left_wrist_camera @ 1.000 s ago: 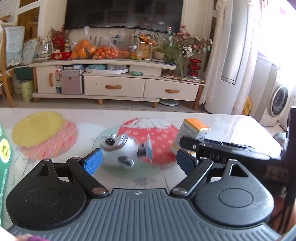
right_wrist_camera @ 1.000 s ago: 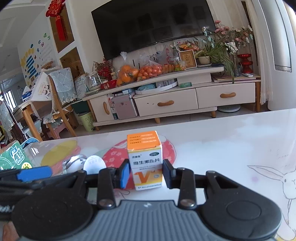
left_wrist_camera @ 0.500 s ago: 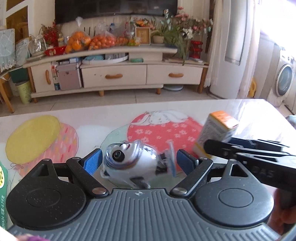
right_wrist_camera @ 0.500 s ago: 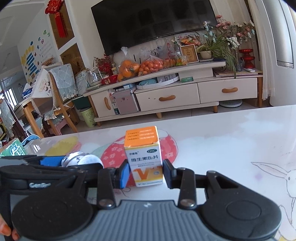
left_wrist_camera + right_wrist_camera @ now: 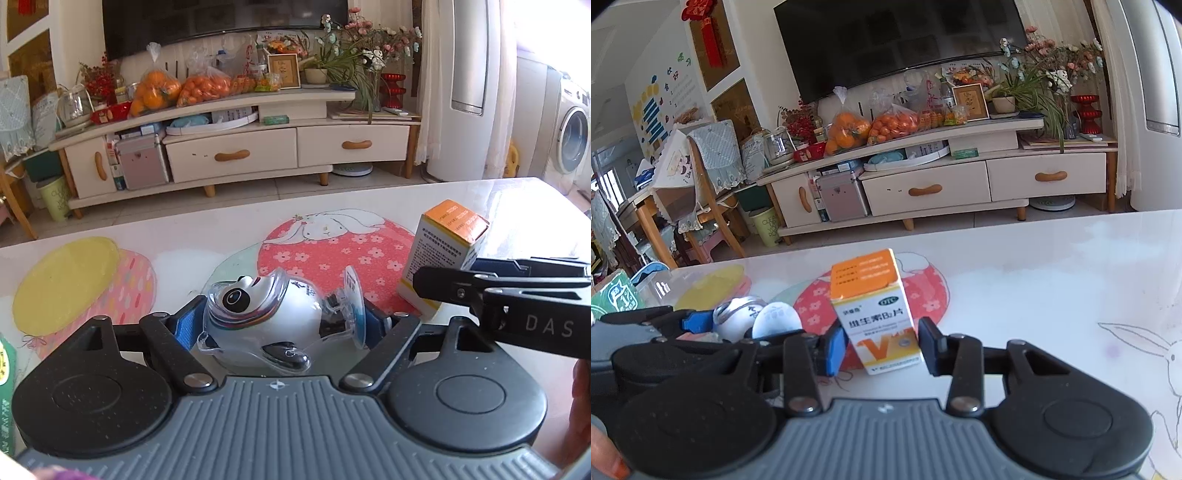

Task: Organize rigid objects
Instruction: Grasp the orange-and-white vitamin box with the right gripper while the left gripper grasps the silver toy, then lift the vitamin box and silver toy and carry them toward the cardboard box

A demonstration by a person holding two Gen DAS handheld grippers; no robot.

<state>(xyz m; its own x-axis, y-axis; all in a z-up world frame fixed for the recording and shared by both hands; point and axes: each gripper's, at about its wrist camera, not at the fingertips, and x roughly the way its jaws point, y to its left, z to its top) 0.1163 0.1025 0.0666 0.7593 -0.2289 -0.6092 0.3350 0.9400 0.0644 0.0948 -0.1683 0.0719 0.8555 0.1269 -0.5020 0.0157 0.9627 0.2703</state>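
A white panda figurine in a clear shell lies on its side on the table between the blue pads of my left gripper. It fills the gap, and the jaws stand as wide as before, so that gripper is open. From the right wrist view the figurine shows at the left beside one left pad. An orange-topped white medicine box stands on the table between the pads of my right gripper. Its jaws are opening and the pads sit just off the box's sides. Its fingers cross in front of the box.
A green carton sits at the table's left edge. The glossy table with cartoon prints stretches to the right of the box. Its far edge drops to the floor before a TV cabinet. A person's hand holds the right gripper.
My left gripper has moved forward and down, and the panda figurine now lies deep between its pads. The right gripper's pads have parted slightly around the box.
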